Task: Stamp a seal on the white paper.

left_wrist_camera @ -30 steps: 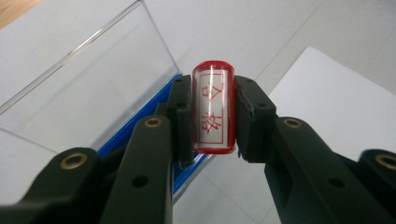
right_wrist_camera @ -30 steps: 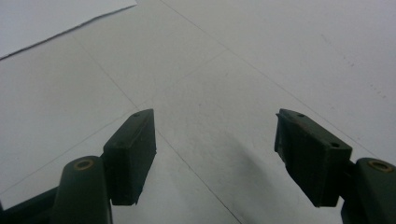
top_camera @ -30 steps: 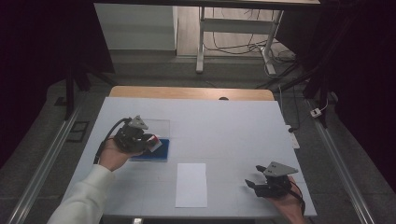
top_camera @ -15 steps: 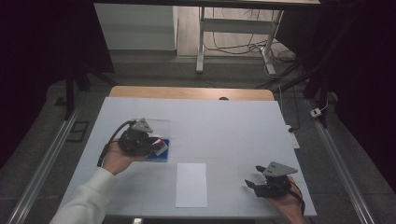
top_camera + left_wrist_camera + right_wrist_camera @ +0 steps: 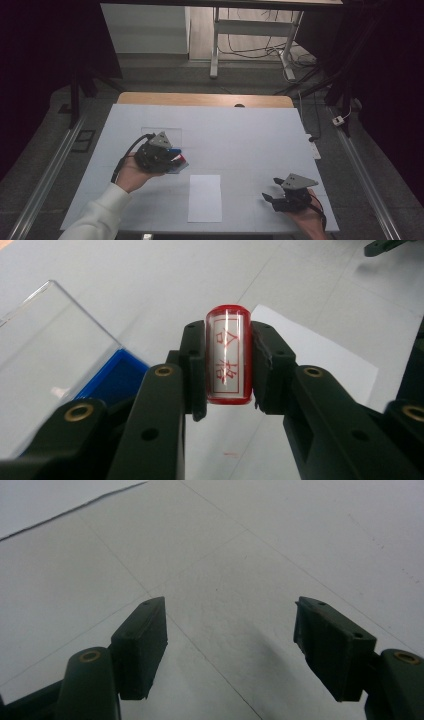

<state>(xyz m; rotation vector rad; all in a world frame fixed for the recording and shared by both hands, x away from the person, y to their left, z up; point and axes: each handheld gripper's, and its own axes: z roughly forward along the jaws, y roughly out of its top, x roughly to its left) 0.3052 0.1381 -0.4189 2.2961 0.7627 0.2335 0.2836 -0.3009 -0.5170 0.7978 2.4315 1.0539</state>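
Red stamp upright between left gripper pads, clamped | right gripper apparently gaping, empty, near tabletop front-right corner

The stamp is red at its rim and ends, with a white face framed by a thin red line and red characters printed down it; a pale streak of glare runs along its length. The left hand-held gripper is black, with brass-coloured rivets on its arms. Beside it, the ink pad case is bright blue under a clear, colourless lid. The sheet of paper is plain white. The desk is pale grey-white with faint thin lines, and tan wood along its far edge. The right hand-held gripper is black. The sleeve is white.
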